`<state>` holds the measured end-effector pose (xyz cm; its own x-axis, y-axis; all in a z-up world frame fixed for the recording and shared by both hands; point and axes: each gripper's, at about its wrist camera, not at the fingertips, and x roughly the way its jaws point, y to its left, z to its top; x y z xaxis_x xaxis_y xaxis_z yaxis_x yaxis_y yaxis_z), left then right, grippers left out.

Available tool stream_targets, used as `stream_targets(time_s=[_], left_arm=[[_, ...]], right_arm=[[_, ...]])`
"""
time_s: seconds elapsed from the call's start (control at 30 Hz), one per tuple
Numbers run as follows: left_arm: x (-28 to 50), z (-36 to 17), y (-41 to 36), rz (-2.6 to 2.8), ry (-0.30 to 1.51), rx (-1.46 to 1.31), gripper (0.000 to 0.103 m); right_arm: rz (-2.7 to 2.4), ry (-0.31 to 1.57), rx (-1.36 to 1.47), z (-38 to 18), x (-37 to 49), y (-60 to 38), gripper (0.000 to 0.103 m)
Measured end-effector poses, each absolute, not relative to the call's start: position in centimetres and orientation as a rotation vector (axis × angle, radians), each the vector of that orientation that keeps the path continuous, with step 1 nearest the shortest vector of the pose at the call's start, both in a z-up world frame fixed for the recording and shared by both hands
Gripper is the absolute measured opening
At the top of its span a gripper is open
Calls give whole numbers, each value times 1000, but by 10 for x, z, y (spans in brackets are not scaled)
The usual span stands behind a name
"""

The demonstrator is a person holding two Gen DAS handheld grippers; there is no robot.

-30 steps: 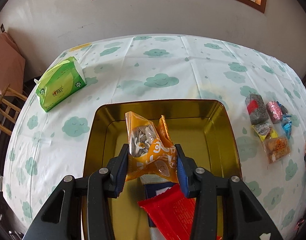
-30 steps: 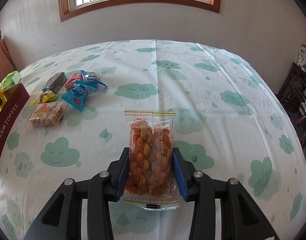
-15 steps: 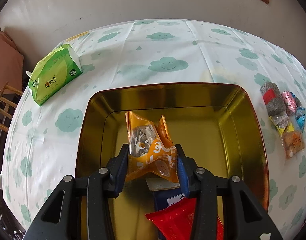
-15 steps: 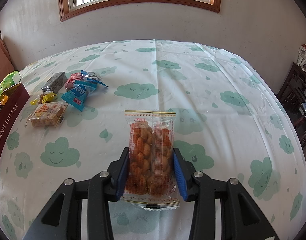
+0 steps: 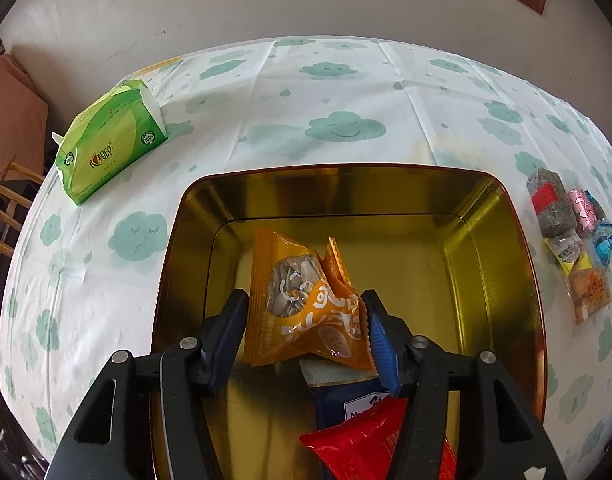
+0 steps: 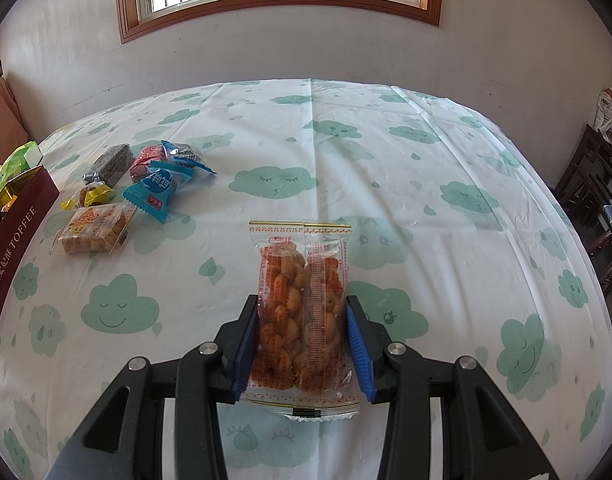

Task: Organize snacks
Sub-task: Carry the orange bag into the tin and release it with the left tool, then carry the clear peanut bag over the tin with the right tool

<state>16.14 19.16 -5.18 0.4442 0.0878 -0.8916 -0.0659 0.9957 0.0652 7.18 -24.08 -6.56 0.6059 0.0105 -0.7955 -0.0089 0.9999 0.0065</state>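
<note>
In the left wrist view an orange snack packet (image 5: 302, 300) lies inside the gold tin (image 5: 485, 248), propped on a dark blue box (image 5: 345, 392). My left gripper (image 5: 304, 320) straddles the packet with its jaws opening, and the blue pads stand just off its sides. A red packet (image 5: 365, 444) lies over the blue box at the near edge. In the right wrist view my right gripper (image 6: 302, 332) is shut on a clear packet of orange-red fried snacks (image 6: 302, 300), held just above the tablecloth.
Several loose snacks (image 6: 138, 188) lie in a cluster on the cloud-print cloth, right of the tin's dark red wall (image 6: 14, 248). A green tissue pack (image 5: 110, 144) sits at the table's far left. Dark wooden furniture (image 6: 593, 200) stands off the right edge.
My left gripper sank toward the tin with the orange packet, then its jaws spread and the packet settled onto the blue box. The right gripper and its packet have not moved.
</note>
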Motion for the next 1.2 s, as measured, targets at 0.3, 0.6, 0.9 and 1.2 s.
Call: stream_targets(time_s=[0.3,0.6,0.9,1.2], left_arm=[[150,-41,189,81,1077,10,65],[129,-11,184,78,999,2,67],[83,13,179,94,936,4,74],[45,20,192,136,905,-61,87]], right_arm=[[11,920,2,-66,72,-241,42],[12,920,-4,-66,72,-240,42],[20,1004,-8,-63,83,-243,42],[-24,1079,1,-61,91,-239,41]])
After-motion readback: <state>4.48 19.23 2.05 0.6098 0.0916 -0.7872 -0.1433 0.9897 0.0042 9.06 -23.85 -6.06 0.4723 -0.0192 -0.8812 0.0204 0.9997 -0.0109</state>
